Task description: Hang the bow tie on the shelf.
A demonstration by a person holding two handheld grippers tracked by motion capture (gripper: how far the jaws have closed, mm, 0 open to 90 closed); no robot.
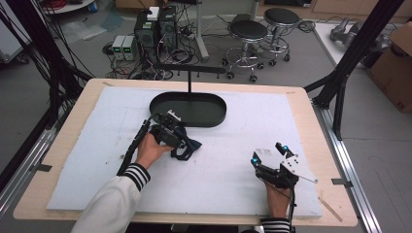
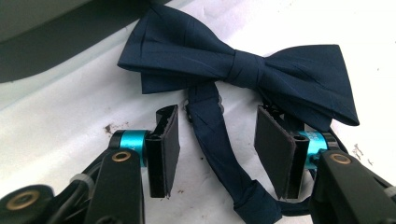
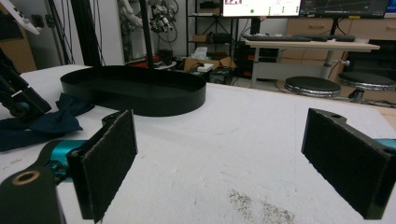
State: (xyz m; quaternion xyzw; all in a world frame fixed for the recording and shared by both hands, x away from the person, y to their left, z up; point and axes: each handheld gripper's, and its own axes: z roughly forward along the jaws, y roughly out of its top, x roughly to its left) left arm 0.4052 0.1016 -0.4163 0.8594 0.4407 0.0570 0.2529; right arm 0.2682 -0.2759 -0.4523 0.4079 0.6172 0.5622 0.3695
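A dark navy bow tie (image 2: pixel 238 65) lies flat on the white mat, its neck strap (image 2: pixel 215 140) trailing toward me. My left gripper (image 2: pixel 215 116) is down at the mat with its jaws on either side of that strap; the pads (image 2: pixel 170 140) stand apart from the cloth. From above, the left gripper (image 1: pixel 180 141) sits just in front of the black oval tray, over the bow tie (image 1: pixel 190 145). My right gripper (image 1: pixel 268 153) rests at the front right of the mat, open, with nothing between its fingers. In the right gripper view (image 3: pixel 224 149) the bow tie (image 3: pixel 46 122) lies far left.
A black oval tray (image 1: pixel 214 116) with an upright post (image 1: pixel 189 82) and crossbar stands at the middle back of the white mat (image 1: pixel 243 126). The wooden table edge (image 1: pixel 316 126) rings the mat. Stools, computers and cables are on the floor beyond.
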